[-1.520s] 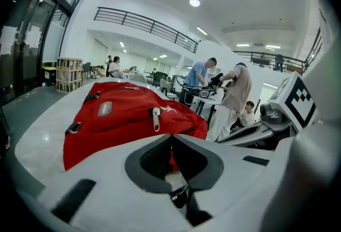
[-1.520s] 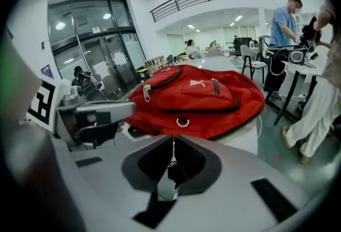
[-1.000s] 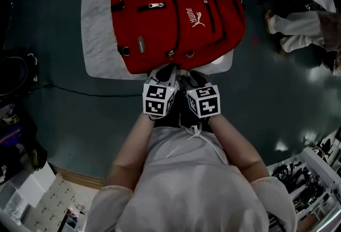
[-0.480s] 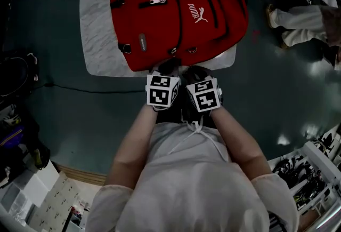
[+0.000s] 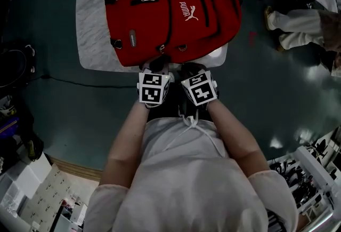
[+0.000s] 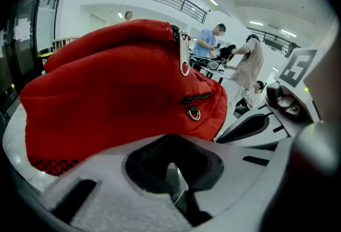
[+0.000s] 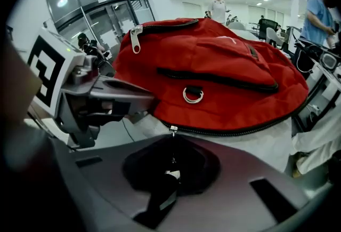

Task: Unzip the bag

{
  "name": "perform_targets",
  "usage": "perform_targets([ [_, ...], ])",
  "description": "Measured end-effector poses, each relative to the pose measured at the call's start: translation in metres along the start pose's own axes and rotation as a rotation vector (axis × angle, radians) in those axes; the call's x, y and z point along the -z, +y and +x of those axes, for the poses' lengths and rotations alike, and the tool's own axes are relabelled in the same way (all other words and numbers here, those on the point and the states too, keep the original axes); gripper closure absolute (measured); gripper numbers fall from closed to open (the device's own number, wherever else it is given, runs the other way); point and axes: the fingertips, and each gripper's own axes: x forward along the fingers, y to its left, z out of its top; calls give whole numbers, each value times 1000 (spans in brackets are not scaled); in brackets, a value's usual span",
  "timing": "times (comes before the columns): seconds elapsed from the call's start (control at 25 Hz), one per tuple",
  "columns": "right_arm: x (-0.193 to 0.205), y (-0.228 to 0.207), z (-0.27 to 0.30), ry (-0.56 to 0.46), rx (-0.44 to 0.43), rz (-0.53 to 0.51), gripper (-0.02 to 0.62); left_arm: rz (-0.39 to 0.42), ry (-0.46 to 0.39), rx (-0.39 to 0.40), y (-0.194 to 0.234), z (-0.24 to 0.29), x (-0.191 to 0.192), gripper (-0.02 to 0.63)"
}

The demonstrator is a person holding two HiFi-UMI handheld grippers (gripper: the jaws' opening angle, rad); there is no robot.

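A red backpack lies flat on a marble table, its bottom edge toward me. Both grippers sit side by side at that edge. In the right gripper view, the small metal zipper pull of the bag's main zip runs down into my right gripper, which is shut on it. My left gripper is shut at the bag's dark bottom edge, with red fabric bulging just above the jaws. In the head view the left gripper and right gripper tips overlap the bag's edge.
The table's near edge lies just under the grippers. A cable runs over the dark floor at the left. A person's legs are at the right. Boxes and cluttered trays fill the lower corners.
Both grippers have moved forward from just short of the bag onto its bottom edge. The bag sits higher and further left in the head view.
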Motion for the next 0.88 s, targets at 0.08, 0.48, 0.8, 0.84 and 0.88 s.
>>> perform_targets([
  [0.08, 4, -6, -1, 20, -11, -19, 566, 19, -11, -33, 1, 0, -1, 584],
  [0.48, 9, -44, -20, 52, -19, -69, 566, 26, -7, -103, 2, 3, 3, 584],
  [0.8, 19, -79, -32, 51, -8, -81, 566, 3, -6, -171, 7, 0, 4, 584],
  [0.84, 19, -81, -34, 50, -11, -83, 566, -6, -6, -180, 7, 0, 4, 584],
  [0.88, 18, -84, -37, 48, -13, -85, 566, -17, -7, -187, 7, 0, 4, 584],
])
